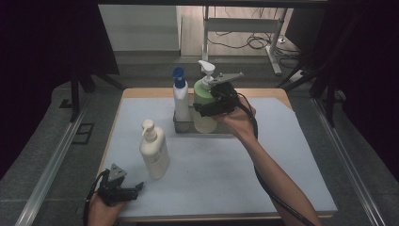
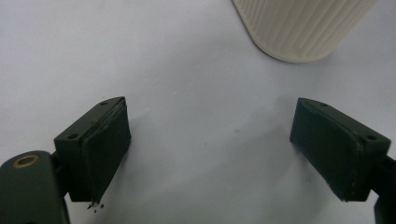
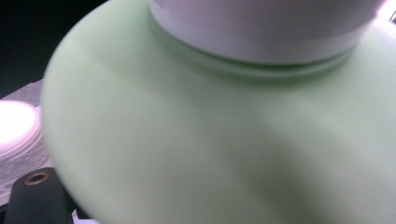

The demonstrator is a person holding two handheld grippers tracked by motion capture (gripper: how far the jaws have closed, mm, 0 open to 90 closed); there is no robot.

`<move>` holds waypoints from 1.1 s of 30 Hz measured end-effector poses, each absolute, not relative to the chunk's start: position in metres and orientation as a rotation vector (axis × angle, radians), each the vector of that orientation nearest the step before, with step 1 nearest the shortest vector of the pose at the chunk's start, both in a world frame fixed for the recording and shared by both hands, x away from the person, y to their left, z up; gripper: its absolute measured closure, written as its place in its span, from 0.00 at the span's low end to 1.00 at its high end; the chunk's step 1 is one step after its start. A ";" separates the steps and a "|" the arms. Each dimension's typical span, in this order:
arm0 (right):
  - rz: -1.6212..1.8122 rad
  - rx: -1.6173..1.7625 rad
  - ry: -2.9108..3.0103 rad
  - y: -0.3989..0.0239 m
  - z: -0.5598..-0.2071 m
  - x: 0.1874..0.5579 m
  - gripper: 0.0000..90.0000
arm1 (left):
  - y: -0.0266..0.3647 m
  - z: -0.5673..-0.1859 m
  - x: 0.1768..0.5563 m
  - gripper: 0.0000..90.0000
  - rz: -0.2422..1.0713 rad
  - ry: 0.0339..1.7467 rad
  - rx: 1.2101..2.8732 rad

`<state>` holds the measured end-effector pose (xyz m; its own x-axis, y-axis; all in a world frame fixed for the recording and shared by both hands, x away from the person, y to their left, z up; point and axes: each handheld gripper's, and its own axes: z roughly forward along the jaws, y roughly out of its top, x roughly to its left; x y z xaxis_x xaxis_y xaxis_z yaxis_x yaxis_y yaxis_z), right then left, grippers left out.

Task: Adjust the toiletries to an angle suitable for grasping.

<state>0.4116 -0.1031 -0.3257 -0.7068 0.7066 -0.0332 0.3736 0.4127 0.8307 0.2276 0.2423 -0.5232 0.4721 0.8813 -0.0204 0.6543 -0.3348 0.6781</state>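
the right tool (image 1: 207, 110) grips the green pump bottle (image 1: 203, 101) across its body, at the far middle of the bench (image 1: 226, 160). the bottle stands upright, long axis vertical, in or just over the small metal tray (image 1: 181, 126) — the high view cannot settle whether its base rests there. the tool comes in level from the bottle's right, and in the right gripper view the green shoulder (image 3: 210, 140) and white collar (image 3: 261, 32) sit pressed close against it. a white bottle with a blue cap (image 1: 180, 96) stands just to the left in the same tray. the left tool (image 1: 134, 188), wide and holding nothing, rests at the near left edge, by the cream pump bottle (image 1: 154, 151).
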 end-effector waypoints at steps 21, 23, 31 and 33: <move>1.162 1.013 2.205 -0.108 -0.333 0.450 0.13 | 0.243 -0.523 0.228 0.14 0.470 1.265 2.102; 1.159 1.024 2.196 -0.109 -0.334 0.453 0.13 | 0.242 -0.523 0.228 0.14 0.469 1.267 2.100; 1.137 1.053 2.179 -0.114 -0.342 0.463 0.13 | 0.242 -0.523 0.228 0.14 0.469 1.268 2.100; 1.134 1.061 2.177 -0.116 -0.345 0.465 0.13 | 0.242 -0.523 0.228 0.14 0.469 1.267 2.100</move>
